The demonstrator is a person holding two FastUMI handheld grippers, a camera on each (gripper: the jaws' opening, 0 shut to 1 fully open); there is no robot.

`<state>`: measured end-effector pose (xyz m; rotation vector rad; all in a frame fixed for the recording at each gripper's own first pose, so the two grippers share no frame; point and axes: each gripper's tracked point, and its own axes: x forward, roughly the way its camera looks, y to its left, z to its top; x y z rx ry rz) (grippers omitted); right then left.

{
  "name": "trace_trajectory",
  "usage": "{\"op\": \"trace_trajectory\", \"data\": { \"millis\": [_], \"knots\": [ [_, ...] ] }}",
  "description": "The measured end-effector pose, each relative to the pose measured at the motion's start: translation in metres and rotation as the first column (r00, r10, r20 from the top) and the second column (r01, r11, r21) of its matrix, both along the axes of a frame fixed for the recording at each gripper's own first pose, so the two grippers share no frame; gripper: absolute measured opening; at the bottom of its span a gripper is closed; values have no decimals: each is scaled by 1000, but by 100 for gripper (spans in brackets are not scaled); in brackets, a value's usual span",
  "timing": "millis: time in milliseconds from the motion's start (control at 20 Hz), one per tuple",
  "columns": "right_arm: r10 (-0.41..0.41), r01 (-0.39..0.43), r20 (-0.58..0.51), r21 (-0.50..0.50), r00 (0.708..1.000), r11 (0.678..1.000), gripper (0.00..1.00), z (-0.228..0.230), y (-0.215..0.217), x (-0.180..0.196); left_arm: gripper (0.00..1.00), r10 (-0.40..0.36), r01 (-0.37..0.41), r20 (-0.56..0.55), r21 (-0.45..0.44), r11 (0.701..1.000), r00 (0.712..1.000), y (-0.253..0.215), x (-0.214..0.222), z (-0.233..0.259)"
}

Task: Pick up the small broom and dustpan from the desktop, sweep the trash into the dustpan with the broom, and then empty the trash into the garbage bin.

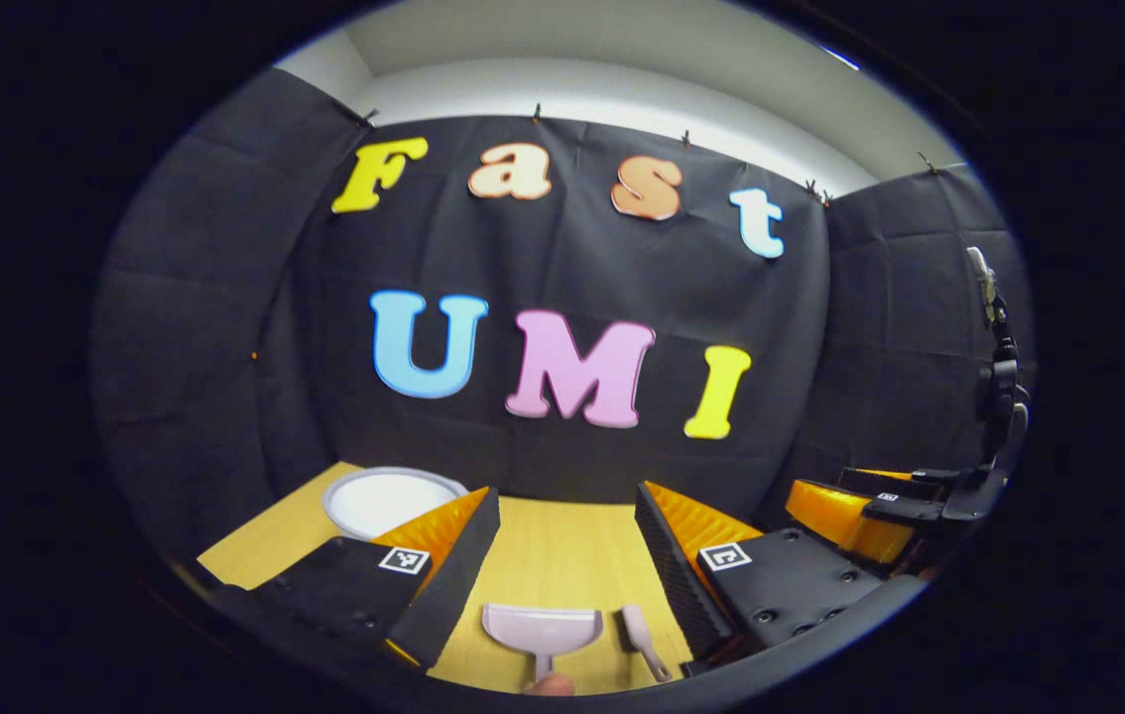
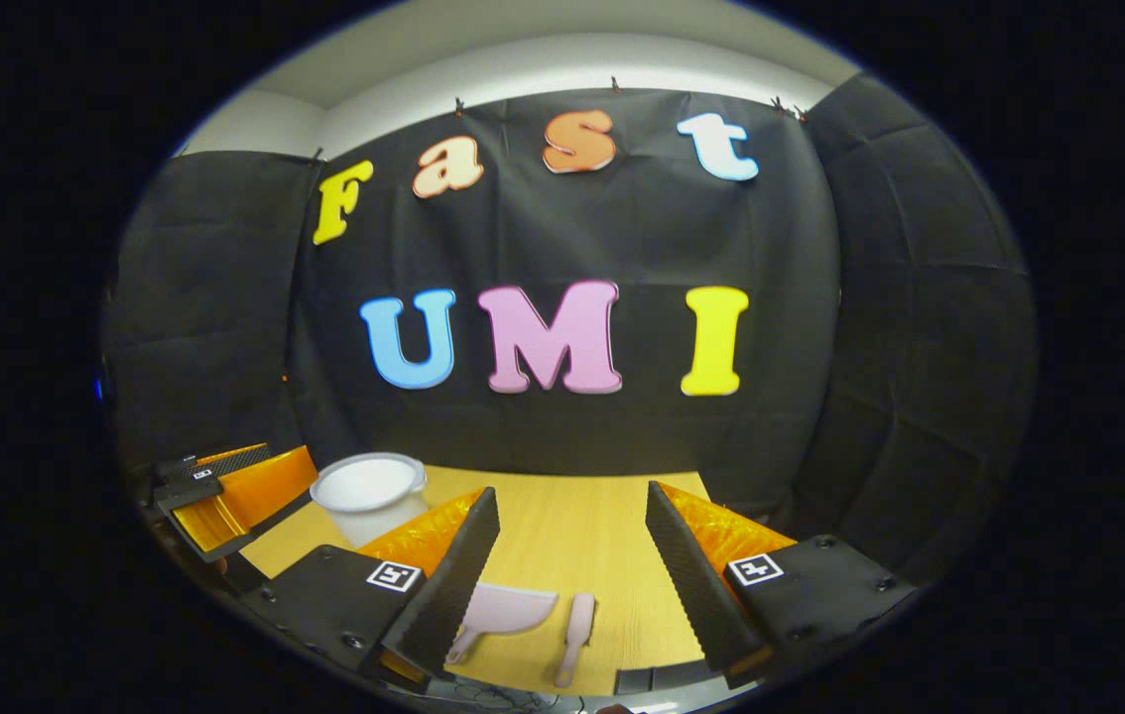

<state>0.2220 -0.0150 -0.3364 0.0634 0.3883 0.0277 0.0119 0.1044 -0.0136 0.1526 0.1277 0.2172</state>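
Both grippers wide open above the desktop, holding nothing.

Left gripper (image 1: 562,555) frames the pink dustpan (image 1: 543,629), right gripper (image 2: 570,555) frames the small broom (image 2: 577,620); the tools lie side by side, handles toward the person, easy to reach. White garbage bin (image 2: 368,493) waits far left.

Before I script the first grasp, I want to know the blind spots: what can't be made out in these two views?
- Dustpan: in the right gripper view, its left part sits behind that gripper's own finger.
- Dustpan handle end: cut off by the bottom edge of the left gripper view.
- Trash to sweep: none can be made out on the desktop.
- Garbage bin: in the left gripper view, its body is hidden by the finger.
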Motion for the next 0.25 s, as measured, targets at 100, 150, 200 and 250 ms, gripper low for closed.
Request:
{"op": "trace_trajectory", "data": {
  "millis": [100,150,200,250],
  "knots": [
    [42,-43,27,13,999,999,95,18,2,5,81,25,-25,35,-6,1000,999,-9,-14,13],
    [58,-59,49,26,997,998,95,26,3,6,81,29,-29,40,-10,1000,999,-12,-20,17],
    [64,-66,82,31,995,997,95,33,2,8,81,27,-27,41,-12,1000,999,-12,-21,20],
    [69,-73,98,38,993,997,87,39,1,8,81,23,-23,42,-16,1000,999,-11,-22,21]
  ]
}}
